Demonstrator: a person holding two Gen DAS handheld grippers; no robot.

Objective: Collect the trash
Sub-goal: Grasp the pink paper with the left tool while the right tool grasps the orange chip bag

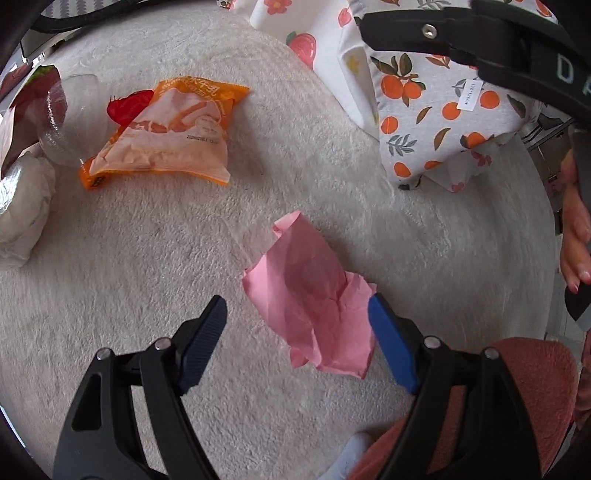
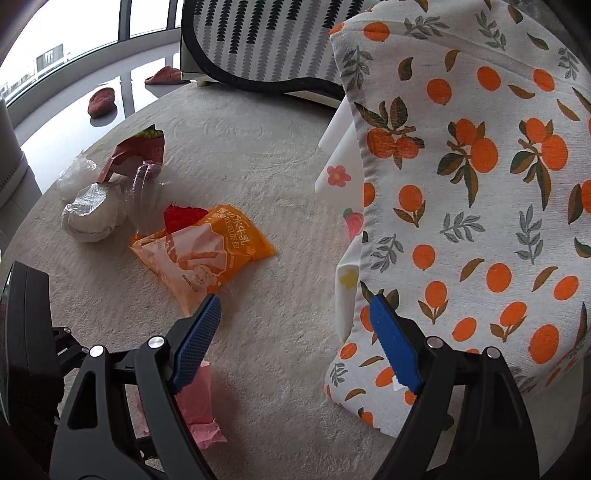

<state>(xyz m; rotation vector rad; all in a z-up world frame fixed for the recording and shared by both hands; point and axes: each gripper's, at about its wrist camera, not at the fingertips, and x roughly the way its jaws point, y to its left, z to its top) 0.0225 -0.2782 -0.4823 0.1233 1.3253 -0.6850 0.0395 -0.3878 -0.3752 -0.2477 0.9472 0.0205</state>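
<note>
Crumpled pink paper (image 1: 314,295): lying on the cream rug (image 1: 184,258), partly between the spread blue pads of the left gripper (image 1: 297,325), one pad at its edge, not pinching. Orange snack wrapper (image 1: 166,133): lying farther off, a red scrap tucked beneath. White wad (image 2: 92,214) and clear plastic: sitting beyond. Right gripper (image 2: 295,332): hanging unclenched, gripping nothing, beside the orange-print cushion (image 2: 480,184).

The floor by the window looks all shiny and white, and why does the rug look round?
Right wrist view: daylight from the window glares off the glossy floor, washing it out. Both views: the fisheye lens bends the rug into a bulge, with dark corners. The pink paper stays sharp.
</note>
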